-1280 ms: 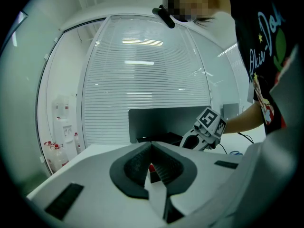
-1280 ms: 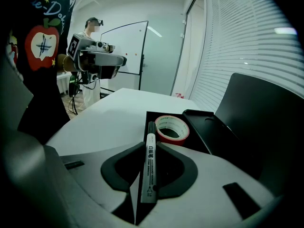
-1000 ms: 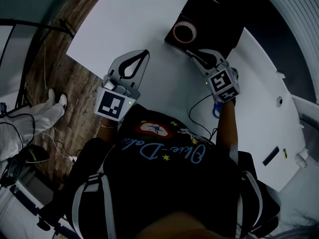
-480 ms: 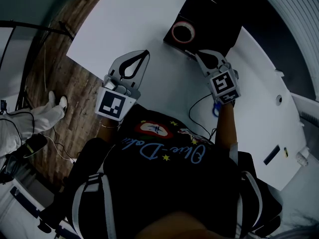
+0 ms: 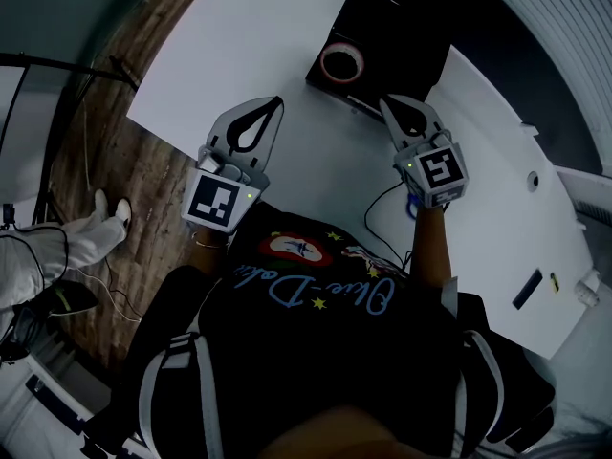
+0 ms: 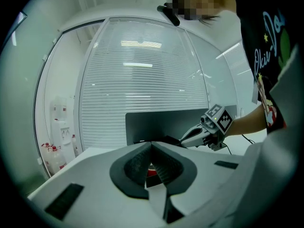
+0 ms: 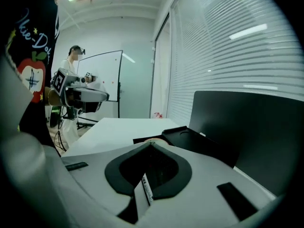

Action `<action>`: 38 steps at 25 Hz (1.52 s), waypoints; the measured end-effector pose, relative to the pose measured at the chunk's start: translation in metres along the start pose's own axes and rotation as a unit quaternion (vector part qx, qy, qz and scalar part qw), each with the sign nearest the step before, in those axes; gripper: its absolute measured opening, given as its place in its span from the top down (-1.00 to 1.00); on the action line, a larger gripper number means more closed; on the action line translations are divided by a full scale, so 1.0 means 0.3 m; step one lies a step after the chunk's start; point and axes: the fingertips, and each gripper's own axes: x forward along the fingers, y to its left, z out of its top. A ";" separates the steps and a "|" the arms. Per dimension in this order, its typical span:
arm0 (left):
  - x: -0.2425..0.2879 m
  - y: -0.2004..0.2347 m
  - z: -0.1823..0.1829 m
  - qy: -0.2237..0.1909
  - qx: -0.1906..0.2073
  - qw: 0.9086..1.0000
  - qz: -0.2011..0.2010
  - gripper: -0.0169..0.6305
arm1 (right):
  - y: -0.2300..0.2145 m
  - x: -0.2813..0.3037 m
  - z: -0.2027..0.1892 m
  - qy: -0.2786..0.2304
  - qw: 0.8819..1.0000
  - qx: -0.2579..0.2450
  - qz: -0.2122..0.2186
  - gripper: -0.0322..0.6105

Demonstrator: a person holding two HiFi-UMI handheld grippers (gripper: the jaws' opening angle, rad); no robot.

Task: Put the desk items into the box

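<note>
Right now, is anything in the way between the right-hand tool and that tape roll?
Nothing visible does. The right gripper, fingers shut and empty, hangs beside the box; the tape roll lies uncovered inside it.

Head view steeply down, gripper views low, near level, all sharing box [image 5: 402, 36]
</note>
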 end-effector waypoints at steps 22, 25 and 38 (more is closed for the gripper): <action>0.006 -0.079 0.029 -0.012 0.008 0.999 -0.043 0.96 | 0.043 -0.221 0.111 -0.090 0.991 0.075 -0.062 0.90; 0.011 -0.079 0.053 -0.029 -0.003 0.998 -0.047 0.96 | 0.041 -0.237 0.115 -0.091 0.991 0.075 -0.067 0.90; -0.002 -0.089 0.057 -0.036 0.010 0.998 -0.052 0.96 | 0.068 -0.298 0.122 -0.104 0.986 0.088 -0.097 0.90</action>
